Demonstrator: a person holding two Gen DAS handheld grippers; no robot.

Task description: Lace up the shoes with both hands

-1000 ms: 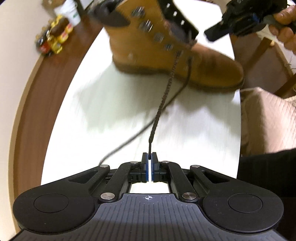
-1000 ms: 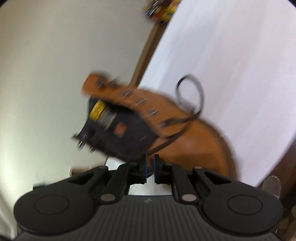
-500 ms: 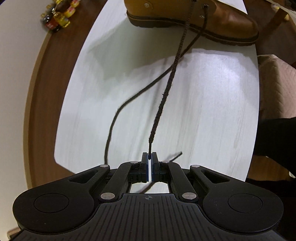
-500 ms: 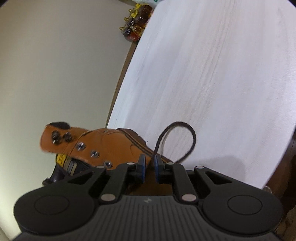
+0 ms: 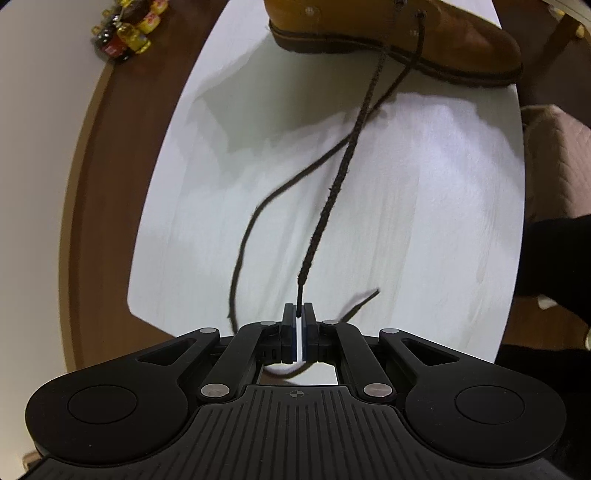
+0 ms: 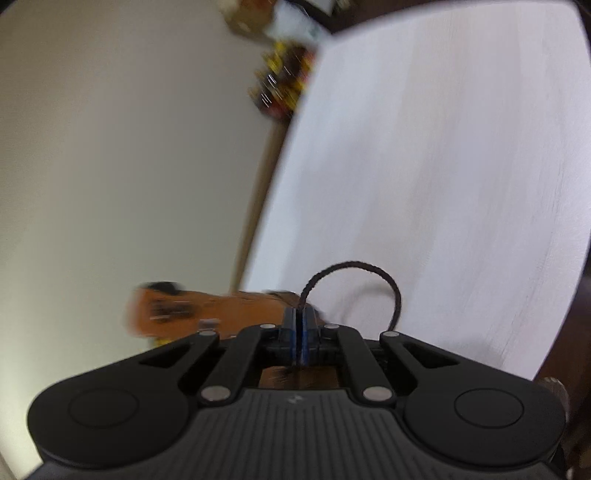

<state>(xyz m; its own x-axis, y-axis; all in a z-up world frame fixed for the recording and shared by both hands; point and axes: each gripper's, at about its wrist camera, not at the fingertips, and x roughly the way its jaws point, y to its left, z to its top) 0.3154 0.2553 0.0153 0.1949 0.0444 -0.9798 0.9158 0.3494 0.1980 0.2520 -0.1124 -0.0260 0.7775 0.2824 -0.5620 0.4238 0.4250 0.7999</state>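
The boot (image 5: 399, 33) is set on the white tabletop (image 5: 424, 206), at its far edge in the left wrist view. Two lace strands (image 5: 332, 195) are run from the boot across the tabletop toward the near edge. A cluster of small bottles (image 5: 125, 33) is placed left of the boot, off the tabletop. A cushion (image 5: 557, 162) is seen right of the boot.

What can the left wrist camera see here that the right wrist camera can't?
Left only: the boot's sole, the left gripper pinching the lace tip, and slack lace on the table.
Right only: the right gripper closing on a lace loop, and the boot's open top, blurred.
Both: boot, table, bottles.
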